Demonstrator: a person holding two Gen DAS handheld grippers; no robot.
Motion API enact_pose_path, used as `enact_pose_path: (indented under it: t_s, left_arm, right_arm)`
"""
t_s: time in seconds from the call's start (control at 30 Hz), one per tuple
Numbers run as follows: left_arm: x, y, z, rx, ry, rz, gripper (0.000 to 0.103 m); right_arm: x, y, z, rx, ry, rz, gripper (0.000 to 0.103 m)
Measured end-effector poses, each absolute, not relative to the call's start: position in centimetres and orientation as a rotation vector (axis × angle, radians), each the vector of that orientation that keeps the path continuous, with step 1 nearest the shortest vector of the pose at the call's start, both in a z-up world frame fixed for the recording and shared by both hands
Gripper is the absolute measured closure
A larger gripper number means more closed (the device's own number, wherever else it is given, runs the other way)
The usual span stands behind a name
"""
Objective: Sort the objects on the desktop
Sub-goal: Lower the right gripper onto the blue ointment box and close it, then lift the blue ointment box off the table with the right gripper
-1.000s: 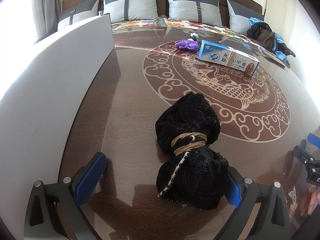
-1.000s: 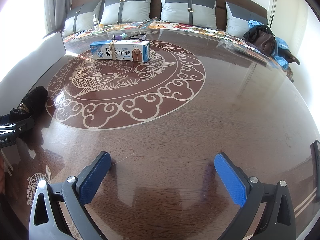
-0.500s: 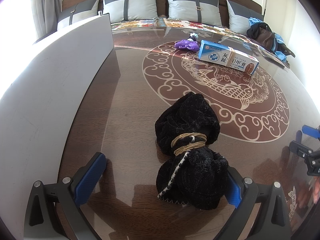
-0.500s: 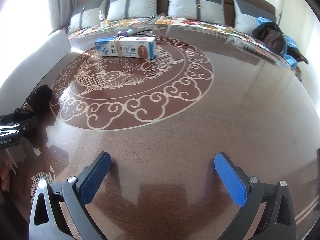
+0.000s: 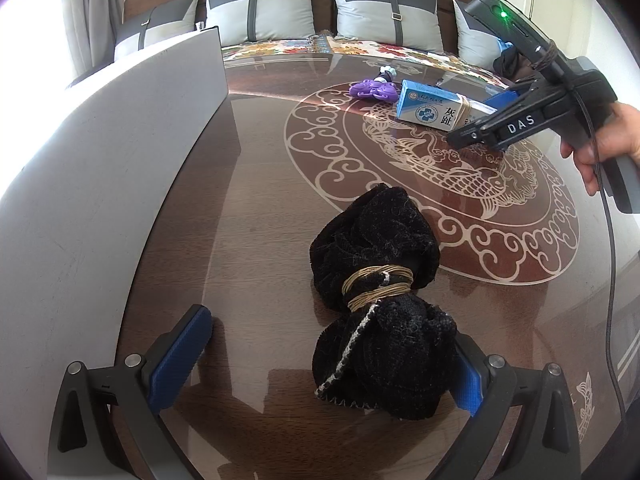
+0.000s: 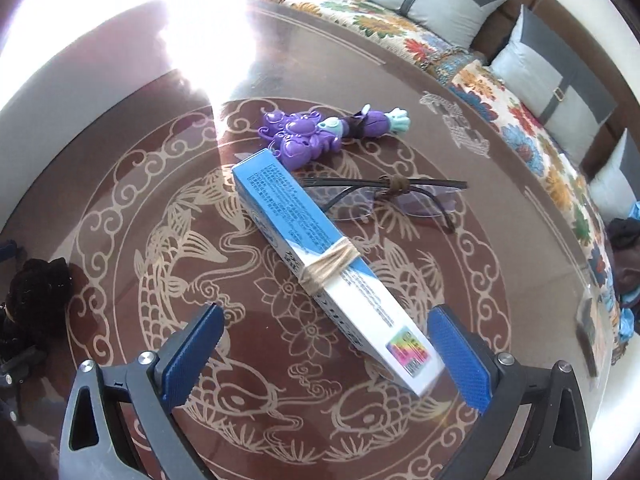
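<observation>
Left tool [image 5: 326, 354] spread wide on the table [image 5: 248, 216], black cloth bundle [image 5: 380, 300] tied with cord lying against its right finger. Right tool [image 6: 326, 346] also wide open, holding nothing, low over the near end of the blue-white box [image 6: 328, 260]. Purple toy [image 6: 312, 134] and glasses [image 6: 394, 196] just beyond.

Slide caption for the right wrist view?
Open right gripper straddles the blue-and-white toothpaste box, with purple toy and glasses beyond.
</observation>
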State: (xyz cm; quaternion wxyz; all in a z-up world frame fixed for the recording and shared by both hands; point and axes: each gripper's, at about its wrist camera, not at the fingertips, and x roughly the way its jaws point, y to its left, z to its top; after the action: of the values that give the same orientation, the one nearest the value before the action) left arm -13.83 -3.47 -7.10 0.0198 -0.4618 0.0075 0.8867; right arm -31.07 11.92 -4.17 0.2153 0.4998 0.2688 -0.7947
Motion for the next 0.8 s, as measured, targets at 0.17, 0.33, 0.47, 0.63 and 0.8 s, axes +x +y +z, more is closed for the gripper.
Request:
enact_pose_path:
  t_s: [0.17,0.33,0.47,0.63,0.8]
  left_arm:
    - [-13.9,-3.4,-7.1,-1.432,0.022,2.751,0.0]
    - [-13.8,-3.4,-7.1,-1.432,0.022,2.751,0.0]
    - [-13.8,-3.4,-7.0,-1.432,0.022,2.751,0.0]
    - [-13.8,-3.4,-7.1,-1.434,0.024,2.753,0.0]
    - [-13.8,-3.3,-7.1,-1.433,0.024,2.752,0.0]
  right_arm:
    - [-33.3,14.1,-4.3,1.553,0.32,-2.15,0.073]
    - [-31.1,19.9,-5.4,1.612,-0.428,-1.966,0.075]
    - [-26.5,25.6,-6.9,1.658,-0.672,-1.989,0.075]
    - [-23.0,29.3,-5.4,1.648,-0.692,-2.156,0.041]
    - [-22.3,27.5,-3.8,1.665,-0.495,-2.255,0.021]
